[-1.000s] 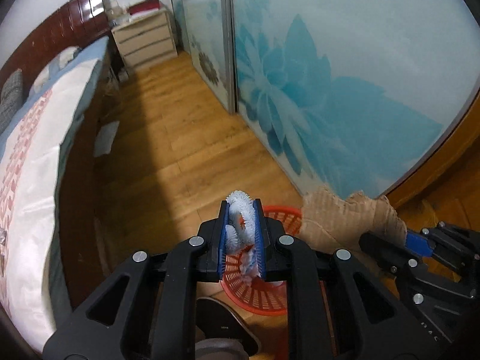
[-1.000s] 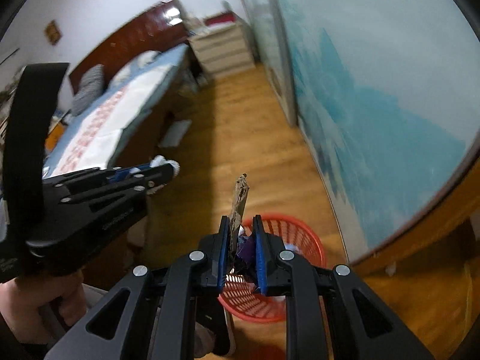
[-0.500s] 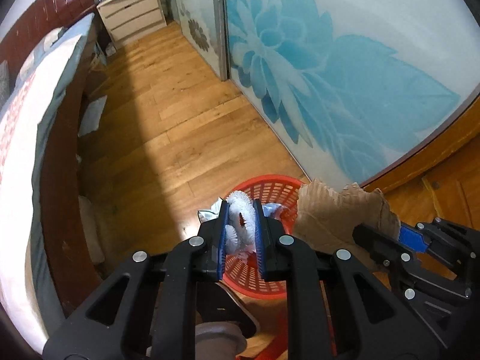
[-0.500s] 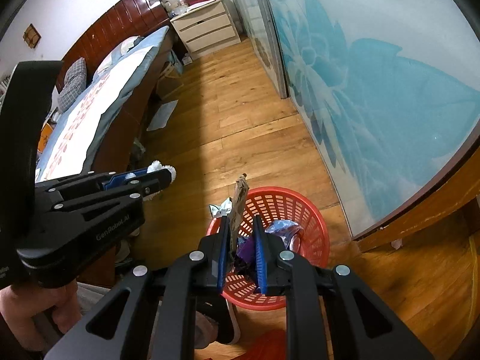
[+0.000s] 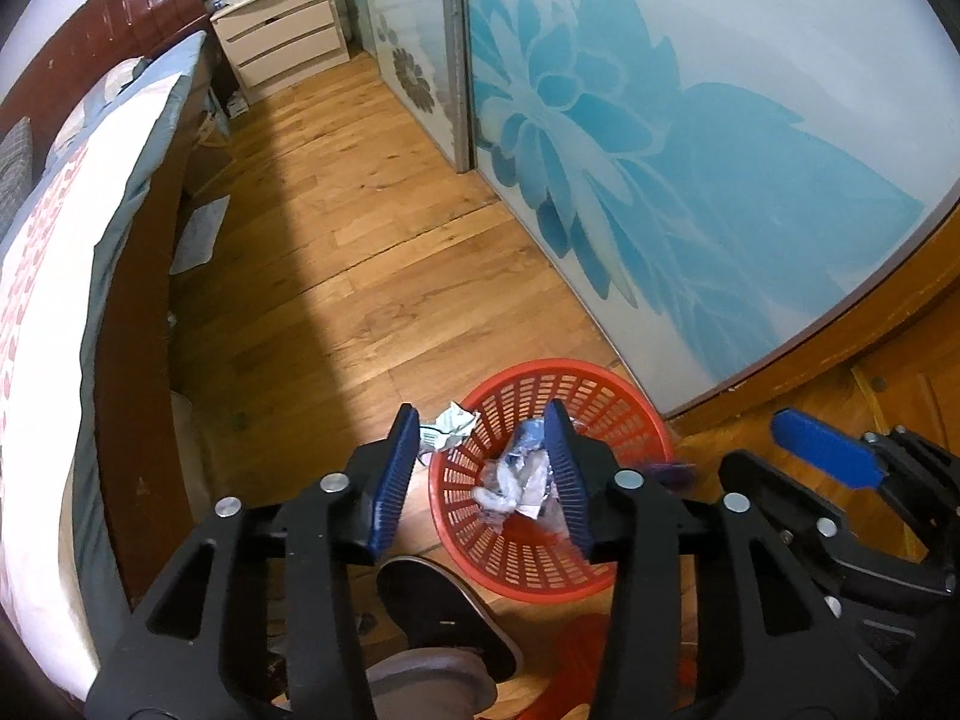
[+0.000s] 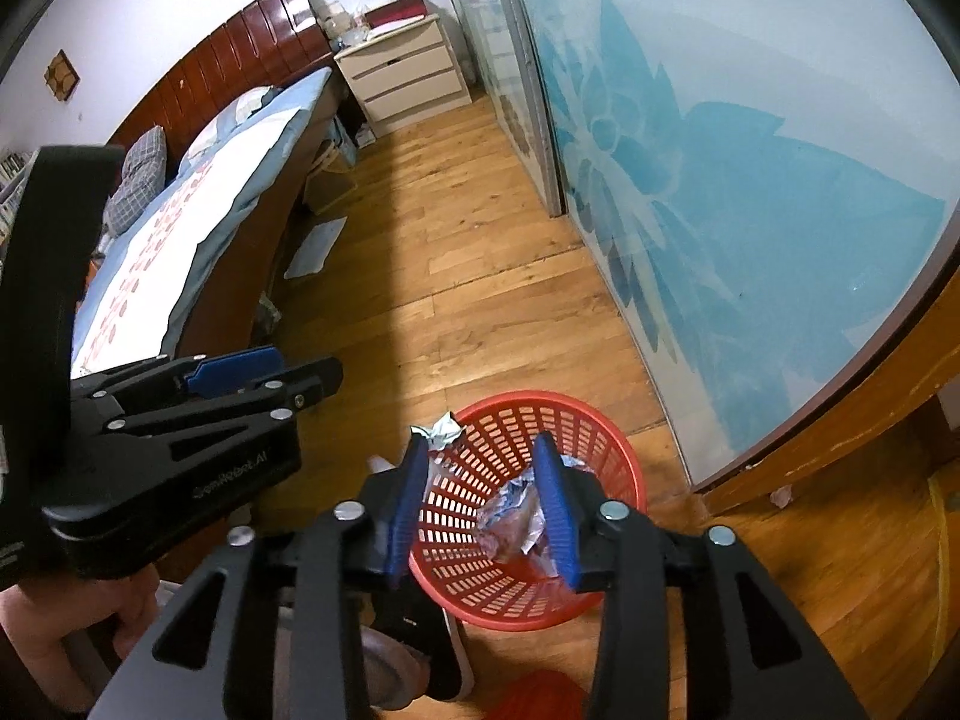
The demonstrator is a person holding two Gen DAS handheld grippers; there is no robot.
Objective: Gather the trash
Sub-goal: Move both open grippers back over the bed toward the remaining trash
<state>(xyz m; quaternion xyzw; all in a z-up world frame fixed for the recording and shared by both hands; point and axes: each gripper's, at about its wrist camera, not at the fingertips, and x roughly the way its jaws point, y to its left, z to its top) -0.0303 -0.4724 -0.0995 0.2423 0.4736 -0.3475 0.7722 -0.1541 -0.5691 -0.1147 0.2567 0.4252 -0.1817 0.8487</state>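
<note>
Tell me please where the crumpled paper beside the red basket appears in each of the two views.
Left wrist view: crumpled paper lies on the floor at the basket's upper-left rim, low and near the middle.
Right wrist view: crumpled paper is again at the upper-left rim, just above the left blue pad of the tongs.
Shared landmark: red basket.

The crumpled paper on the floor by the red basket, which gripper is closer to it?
Left. The left gripper hangs right beside the crumpled paper, fingers opening and empty. The right gripper is farther over, above the red basket, fingers also opening and empty.
</note>
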